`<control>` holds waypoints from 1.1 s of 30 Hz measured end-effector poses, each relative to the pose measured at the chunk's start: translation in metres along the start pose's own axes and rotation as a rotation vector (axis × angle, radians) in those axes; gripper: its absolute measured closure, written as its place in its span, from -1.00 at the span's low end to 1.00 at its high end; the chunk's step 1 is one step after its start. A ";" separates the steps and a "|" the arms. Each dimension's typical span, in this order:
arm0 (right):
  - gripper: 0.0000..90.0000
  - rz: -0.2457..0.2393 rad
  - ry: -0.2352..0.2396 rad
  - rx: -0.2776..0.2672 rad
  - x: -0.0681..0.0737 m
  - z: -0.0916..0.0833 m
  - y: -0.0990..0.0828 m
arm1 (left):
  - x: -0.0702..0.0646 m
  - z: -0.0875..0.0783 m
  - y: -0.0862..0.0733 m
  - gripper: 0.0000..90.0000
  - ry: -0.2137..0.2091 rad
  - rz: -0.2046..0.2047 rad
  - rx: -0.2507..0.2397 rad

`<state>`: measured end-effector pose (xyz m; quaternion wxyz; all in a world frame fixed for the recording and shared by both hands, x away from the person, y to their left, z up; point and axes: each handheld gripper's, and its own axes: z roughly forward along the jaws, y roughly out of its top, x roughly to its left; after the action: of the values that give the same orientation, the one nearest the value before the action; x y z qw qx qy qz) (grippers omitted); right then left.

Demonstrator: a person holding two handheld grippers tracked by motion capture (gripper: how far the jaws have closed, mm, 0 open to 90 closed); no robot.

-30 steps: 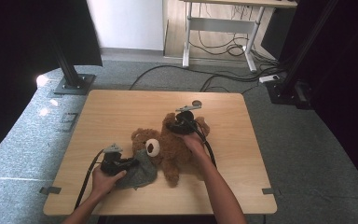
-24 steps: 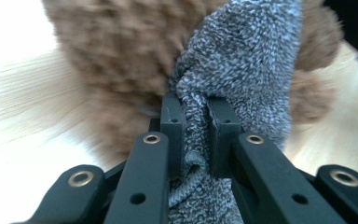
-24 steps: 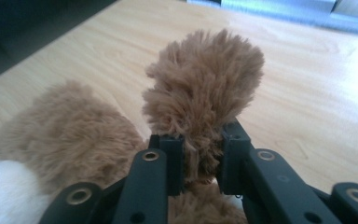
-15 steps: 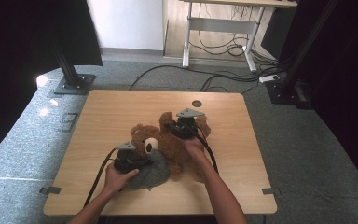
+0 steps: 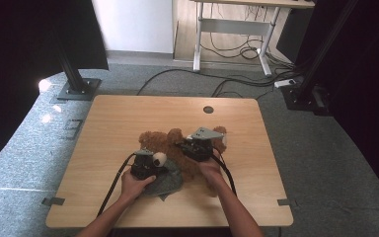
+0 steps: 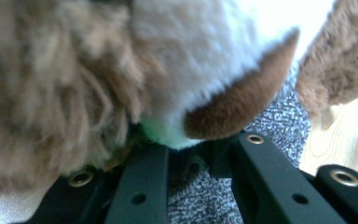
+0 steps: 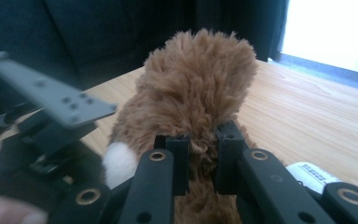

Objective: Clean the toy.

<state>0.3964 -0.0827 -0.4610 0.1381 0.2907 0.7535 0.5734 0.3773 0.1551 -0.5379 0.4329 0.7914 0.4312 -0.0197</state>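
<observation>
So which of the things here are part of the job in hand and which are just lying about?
In the job:
- teddy bear
- grey cloth under it
- left gripper, shut on the grey cloth
- right gripper, shut on the bear's fur

Just lying about:
- white desk behind the table
- floor cables
- black stand

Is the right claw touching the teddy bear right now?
Touching. The right gripper view shows the right claw with both jaws pinching the teddy bear's brown fur between them.
</observation>
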 end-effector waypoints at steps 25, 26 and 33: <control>0.78 0.037 0.060 -0.034 0.010 -0.014 -0.045 | 0.010 -0.028 -0.011 0.75 -0.040 -0.006 0.061; 0.78 0.043 0.060 -0.035 0.009 -0.015 -0.047 | 0.011 -0.033 -0.012 0.75 -0.042 -0.006 0.063; 0.79 0.030 0.050 -0.039 0.011 -0.016 -0.055 | 0.003 -0.086 -0.012 0.76 -0.150 0.030 -0.029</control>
<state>0.3634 -0.0985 -0.5062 0.1160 0.2846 0.7411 0.5970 0.3412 0.2208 -0.4938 0.4756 0.7877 0.3860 -0.0664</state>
